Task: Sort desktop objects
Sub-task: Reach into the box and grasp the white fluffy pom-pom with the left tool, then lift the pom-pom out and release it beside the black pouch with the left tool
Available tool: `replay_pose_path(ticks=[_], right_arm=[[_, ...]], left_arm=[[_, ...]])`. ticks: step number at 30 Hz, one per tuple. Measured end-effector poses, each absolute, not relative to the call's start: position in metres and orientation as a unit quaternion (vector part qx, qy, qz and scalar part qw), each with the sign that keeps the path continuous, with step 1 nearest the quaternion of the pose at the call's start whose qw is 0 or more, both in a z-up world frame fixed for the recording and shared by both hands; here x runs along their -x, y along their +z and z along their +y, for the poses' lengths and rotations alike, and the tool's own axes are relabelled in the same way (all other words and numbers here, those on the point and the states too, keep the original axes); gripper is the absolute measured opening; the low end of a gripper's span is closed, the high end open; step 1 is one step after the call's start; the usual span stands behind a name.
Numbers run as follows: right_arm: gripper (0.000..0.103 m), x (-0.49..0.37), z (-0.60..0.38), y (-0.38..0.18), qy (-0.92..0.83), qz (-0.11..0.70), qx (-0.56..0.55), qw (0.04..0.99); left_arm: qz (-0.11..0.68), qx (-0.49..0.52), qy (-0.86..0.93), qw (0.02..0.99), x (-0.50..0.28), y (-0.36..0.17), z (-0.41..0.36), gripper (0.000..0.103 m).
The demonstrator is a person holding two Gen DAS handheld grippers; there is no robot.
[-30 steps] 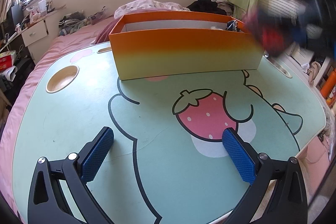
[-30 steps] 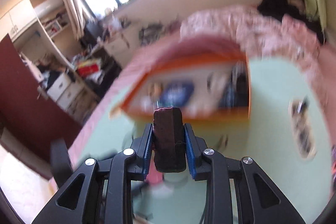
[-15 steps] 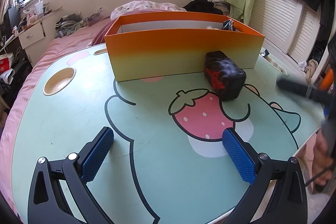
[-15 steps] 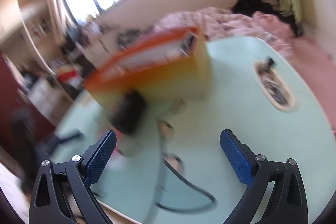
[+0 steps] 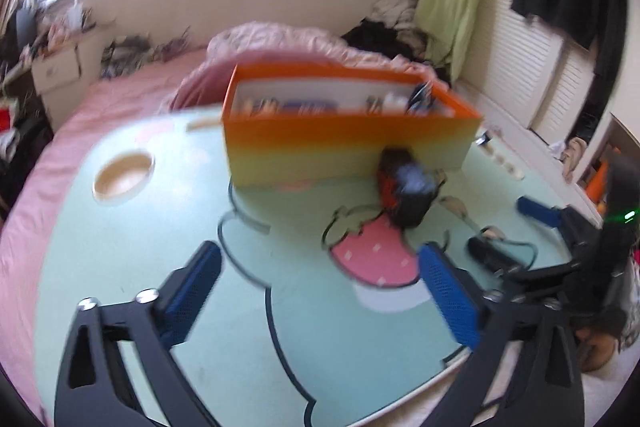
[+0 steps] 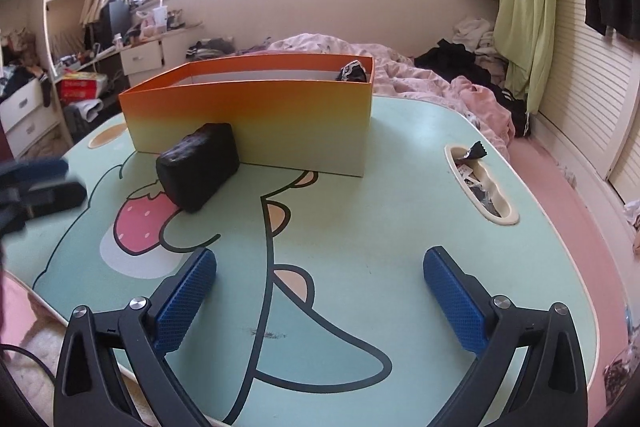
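Note:
A dark pouch (image 6: pixel 198 167) with a red side (image 5: pixel 404 191) lies on the cartoon table (image 6: pixel 400 207), against the front wall of the orange box (image 6: pixel 256 123) (image 5: pixel 348 147). The box holds several small items. My right gripper (image 6: pixel 320 259) hovers low over the table's near part; its jaws are opening with nothing between them, and the pouch lies ahead to its left. My left gripper (image 5: pixel 320 267) is wide but its jaws are closing on empty air, with the pouch ahead to its right. Each gripper shows in the other's view, the right (image 5: pixel 512 231) and the left (image 6: pixel 48 183).
A round cup recess (image 5: pixel 123 175) sits at the table's left. A long slot (image 6: pixel 480 187) with wrappers runs along the right side. A bed with pink bedding (image 6: pixel 440 83) lies behind the table. The table's front edge is just under both grippers.
The right gripper let go of the dark pouch, which now lies in front of the box, then opened wide and sank toward the table. The left gripper rose slightly and its jaws narrowed.

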State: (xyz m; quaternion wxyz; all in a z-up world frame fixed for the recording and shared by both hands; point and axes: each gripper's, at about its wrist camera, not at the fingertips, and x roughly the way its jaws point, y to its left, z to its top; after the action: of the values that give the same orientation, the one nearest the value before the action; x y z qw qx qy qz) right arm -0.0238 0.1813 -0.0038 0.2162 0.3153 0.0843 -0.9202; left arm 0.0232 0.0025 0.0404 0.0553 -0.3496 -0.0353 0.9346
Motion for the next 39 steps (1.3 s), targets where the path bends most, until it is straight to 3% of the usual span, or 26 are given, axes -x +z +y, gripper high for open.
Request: replay_pose_path(ticks=[2, 3, 6, 8, 14, 21, 22, 27, 33, 39], right_arm=[[0.103, 0.015, 0.181, -0.004, -0.921, 0.084, -0.314, 0.216], [0.103, 0.016, 0.180, -0.005, -0.921, 0.084, -0.314, 0.216], [0.103, 0.018, 0.185, -0.003, -0.921, 0.084, -0.313, 0.218], [0.103, 0.015, 0.188, 0.000, -0.921, 0.083, -0.312, 0.218], [0.103, 0.015, 0.188, 0.000, -0.921, 0.083, -0.310, 0.218], [0.103, 0.015, 0.187, -0.001, -0.921, 0.081, -0.311, 0.219], [0.103, 0.015, 0.187, 0.000, -0.921, 0.081, -0.311, 0.219], [0.103, 0.015, 0.184, -0.001, -0.922, 0.081, -0.310, 0.218], [0.103, 0.015, 0.184, -0.001, -0.922, 0.081, -0.310, 0.218], [0.103, 0.015, 0.183, -0.001, -0.922, 0.081, -0.309, 0.217]], left_arm=[[-0.029, 0.340, 0.937, 0.076, -0.016, 0.061, 0.009, 0.071], [-0.032, 0.340, 0.936, 0.090, -0.008, 0.069, 0.012, 0.068], [-0.035, 0.363, 0.922, 0.131, 0.035, 0.094, 0.028, 0.048], [-0.027, 0.391, 0.908, 0.147, 0.071, 0.102, 0.044, 0.030], [0.004, 0.472, 0.874, 0.115, 0.178, 0.080, 0.086, 0.030], [-0.001, 0.521, 0.850, 0.075, 0.226, 0.040, 0.102, 0.030], [0.002, 0.522, 0.850, 0.073, 0.225, 0.039, 0.102, 0.025], [-0.032, 0.469, 0.876, 0.111, 0.197, 0.066, 0.087, 0.025], [-0.090, 0.348, 0.920, 0.153, 0.102, 0.118, 0.036, 0.026], [-0.079, 0.360, 0.923, 0.109, 0.049, 0.081, 0.006, 0.026]])
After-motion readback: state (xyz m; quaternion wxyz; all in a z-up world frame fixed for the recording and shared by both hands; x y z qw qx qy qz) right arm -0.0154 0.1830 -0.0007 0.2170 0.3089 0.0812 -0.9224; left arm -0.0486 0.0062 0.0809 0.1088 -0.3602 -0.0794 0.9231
